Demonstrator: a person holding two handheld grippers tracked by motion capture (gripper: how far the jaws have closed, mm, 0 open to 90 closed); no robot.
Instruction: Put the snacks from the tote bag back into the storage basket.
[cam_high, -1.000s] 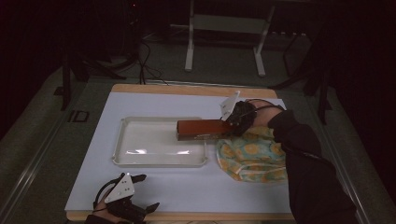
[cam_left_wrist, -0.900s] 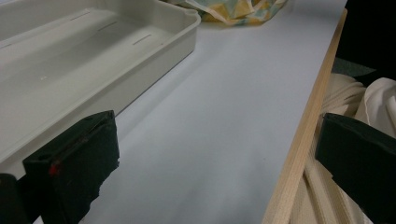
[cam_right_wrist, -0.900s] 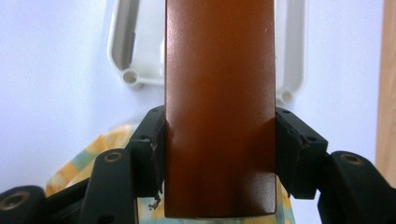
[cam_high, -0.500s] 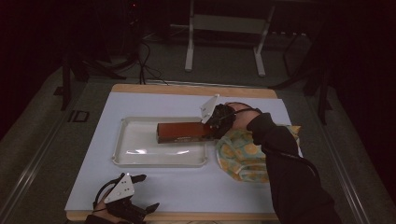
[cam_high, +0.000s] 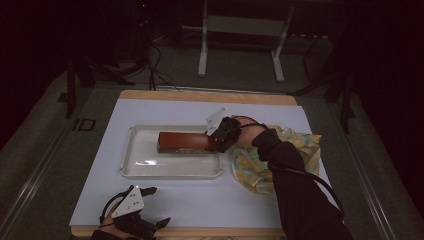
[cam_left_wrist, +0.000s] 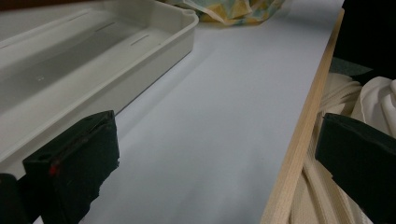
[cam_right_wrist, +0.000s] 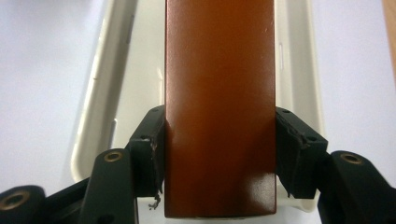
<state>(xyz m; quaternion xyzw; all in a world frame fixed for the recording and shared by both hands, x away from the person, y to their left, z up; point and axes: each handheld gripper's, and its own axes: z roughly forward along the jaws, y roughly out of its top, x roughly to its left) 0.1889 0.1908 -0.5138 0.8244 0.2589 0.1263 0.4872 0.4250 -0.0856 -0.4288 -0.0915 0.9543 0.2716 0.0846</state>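
High view: the right tongs (cam_high: 216, 141) are gripping one end of a brown block (cam_high: 182, 141) over the white tray (cam_high: 131, 170) on the counter (cam_high: 200, 200).

Left gripper view: the left tongs (cam_left_wrist: 217, 161) are gaping wide, empty.

Right gripper view: both jaws are pinching the block's sides; it looks rigid, glossy and probably slippery, so a firm end grip suits.

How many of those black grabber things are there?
2. The right gripper is over the white tray, clamped on the brown block. The left gripper sits open near the table's front edge, holding nothing.
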